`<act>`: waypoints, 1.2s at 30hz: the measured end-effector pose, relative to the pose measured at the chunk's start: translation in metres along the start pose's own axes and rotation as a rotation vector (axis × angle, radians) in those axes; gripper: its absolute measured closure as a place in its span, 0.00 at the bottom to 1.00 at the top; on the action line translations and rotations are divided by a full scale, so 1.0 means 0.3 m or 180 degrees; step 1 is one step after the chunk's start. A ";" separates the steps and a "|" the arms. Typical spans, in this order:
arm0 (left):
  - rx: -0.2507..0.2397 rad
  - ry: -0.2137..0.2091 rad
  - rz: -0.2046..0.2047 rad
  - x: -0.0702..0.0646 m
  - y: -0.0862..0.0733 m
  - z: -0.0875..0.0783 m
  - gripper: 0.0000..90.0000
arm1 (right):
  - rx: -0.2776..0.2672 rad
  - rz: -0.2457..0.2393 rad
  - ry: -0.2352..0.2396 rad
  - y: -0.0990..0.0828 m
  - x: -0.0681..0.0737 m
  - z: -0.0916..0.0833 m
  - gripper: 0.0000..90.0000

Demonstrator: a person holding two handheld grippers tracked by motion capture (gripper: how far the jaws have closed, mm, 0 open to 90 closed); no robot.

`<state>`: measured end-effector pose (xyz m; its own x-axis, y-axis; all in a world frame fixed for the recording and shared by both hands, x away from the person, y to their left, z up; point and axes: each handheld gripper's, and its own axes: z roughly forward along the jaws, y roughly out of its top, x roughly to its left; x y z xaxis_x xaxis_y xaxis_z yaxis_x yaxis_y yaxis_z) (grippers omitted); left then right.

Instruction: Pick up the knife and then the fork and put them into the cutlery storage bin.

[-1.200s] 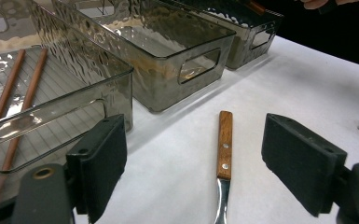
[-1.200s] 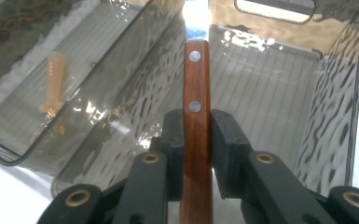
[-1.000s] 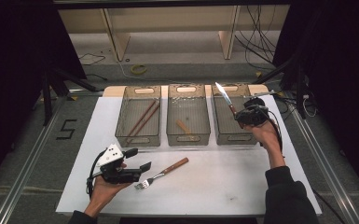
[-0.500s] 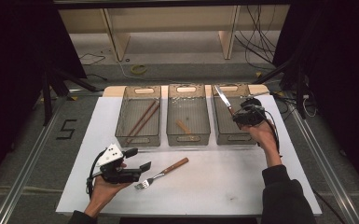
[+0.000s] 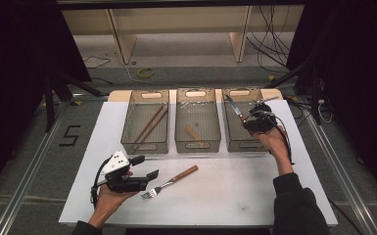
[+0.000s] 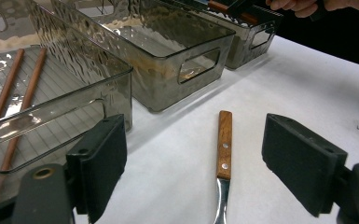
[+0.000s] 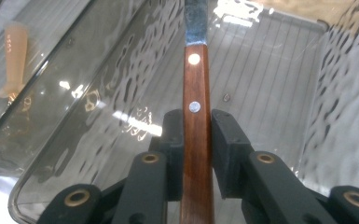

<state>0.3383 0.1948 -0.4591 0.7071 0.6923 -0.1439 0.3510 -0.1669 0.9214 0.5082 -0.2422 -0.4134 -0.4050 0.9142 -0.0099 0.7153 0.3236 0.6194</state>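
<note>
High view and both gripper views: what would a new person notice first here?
The right gripper holds a knife by its wooden handle over the right bin, blade pointing away. On the white table a fork lies before the open left gripper. The left bin holds two chopsticks.

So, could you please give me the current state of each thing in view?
Right gripper: shut on the knife, over the right bin.
Knife: held by its wooden handle.
Left gripper: open, jaws either side of the fork's handle.
Fork: flat on the table.
Left bin: holds two chopsticks.
Middle bin: holds one small piece.
</note>
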 end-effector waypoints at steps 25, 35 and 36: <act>0.0006 0.0000 0.0006 -0.001 0.000 0.001 0.24 | -0.0399 -0.0176 0.0453 -0.006 0.043 -0.118 0.56; 0.0070 -0.0022 0.0001 -0.003 0.000 0.008 0.24 | -0.0629 -0.0431 0.0857 -0.043 0.128 -0.207 0.45; 0.0084 -0.0026 0.0005 -0.003 0.000 0.010 0.24 | -0.0621 -0.0458 0.0884 -0.050 0.138 -0.213 0.45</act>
<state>0.3395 0.1922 -0.4599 0.7127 0.6862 -0.1456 0.3659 -0.1867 0.9117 0.4444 -0.2248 -0.3730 -0.6520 0.7530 0.0892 0.5286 0.3670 0.7655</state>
